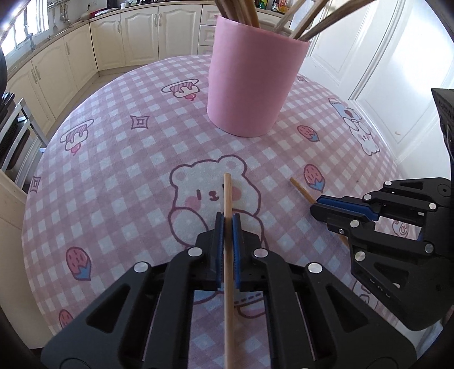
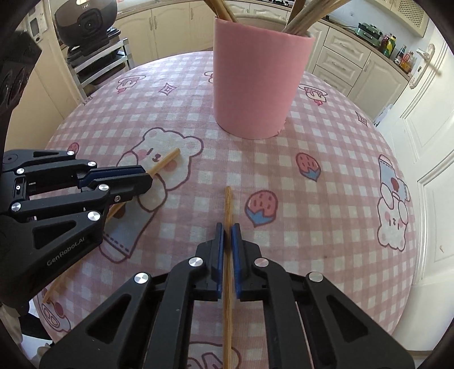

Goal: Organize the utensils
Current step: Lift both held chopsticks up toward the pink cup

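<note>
Step in hand: I am picking up the last loose chopsticks, one in each gripper; I judge both grasps made and the carry to the holder not yet begun.
Worktop (image 1: 119,159): round, under a pink checked cloth with bears and strawberries; it fills the middle of both views.
Pink cup (image 1: 249,85): upright at upper centre of the left view, already stocked with chopsticks (image 1: 247,14) that lean out of its rim; in the right view it also stands at upper centre.
Left gripper (image 1: 227,220): bottom centre of its own view, jaws drawn together and clamped on the pale chopstick (image 1: 227,198), whose tip pokes out ahead over the printed bear.
Right gripper (image 2: 227,230): bottom centre of its own view, jaws likewise closed on the darker chopstick (image 2: 228,207), whose tip runs forward beside a strawberry print.
Chopstick position: both look low over the cloth, near the cup but apart from it; I cannot tell whether either tip touches the cloth.
Next move: lift each stick, tip it upright, and bring it over the cup's rim; the crowded sticks leave narrow gaps, so I should aim for the open middle and go one at a time.
</note>
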The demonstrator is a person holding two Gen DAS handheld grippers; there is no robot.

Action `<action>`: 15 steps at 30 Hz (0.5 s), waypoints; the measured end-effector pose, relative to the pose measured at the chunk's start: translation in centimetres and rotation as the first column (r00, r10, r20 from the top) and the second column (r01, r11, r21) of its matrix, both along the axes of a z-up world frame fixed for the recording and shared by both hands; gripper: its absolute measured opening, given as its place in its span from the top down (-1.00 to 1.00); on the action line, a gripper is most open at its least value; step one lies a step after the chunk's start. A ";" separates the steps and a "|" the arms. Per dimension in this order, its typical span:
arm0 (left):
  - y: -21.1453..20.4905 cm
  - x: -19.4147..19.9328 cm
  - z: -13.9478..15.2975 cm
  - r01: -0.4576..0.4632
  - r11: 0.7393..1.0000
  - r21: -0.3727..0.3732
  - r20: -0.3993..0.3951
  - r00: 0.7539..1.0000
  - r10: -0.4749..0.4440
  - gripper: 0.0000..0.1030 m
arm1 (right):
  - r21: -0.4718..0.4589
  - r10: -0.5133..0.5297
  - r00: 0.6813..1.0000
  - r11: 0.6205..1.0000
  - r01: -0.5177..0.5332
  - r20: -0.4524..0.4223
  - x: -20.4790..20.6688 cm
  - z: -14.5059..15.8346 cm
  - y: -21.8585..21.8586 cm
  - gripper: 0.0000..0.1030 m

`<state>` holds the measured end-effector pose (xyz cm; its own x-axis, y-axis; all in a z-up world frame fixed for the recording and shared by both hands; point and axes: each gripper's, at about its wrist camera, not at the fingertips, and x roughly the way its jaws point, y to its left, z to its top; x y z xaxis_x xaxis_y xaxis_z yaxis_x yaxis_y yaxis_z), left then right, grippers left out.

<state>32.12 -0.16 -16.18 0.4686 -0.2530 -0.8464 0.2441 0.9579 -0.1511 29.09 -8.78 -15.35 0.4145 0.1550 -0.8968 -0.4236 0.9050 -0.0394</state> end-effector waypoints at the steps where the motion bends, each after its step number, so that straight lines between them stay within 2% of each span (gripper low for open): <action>1: 0.3 -0.2 0.2 0.002 1.000 -0.007 0.005 1.000 -0.002 0.89 | 0.013 -0.004 1.000 1.000 0.004 0.007 0.0 0.1 0.0 0.91; 6: 2.0 -1.3 1.9 0.023 0.999 -0.042 0.047 0.999 -0.021 0.89 | 0.089 -0.027 0.999 0.996 0.024 0.041 -0.2 1.5 0.7 0.91; 15: 5.0 -3.8 7.3 0.038 0.992 -0.118 0.179 0.984 -0.016 0.89 | 0.220 -0.080 0.982 0.975 0.040 0.173 -0.8 6.7 1.0 0.91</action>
<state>28.36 4.84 -8.93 0.6003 -0.3628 -0.7127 0.3030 0.9279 -0.2171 28.27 -7.79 -8.69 0.5799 0.3057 -0.7552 -0.3721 0.9240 0.0883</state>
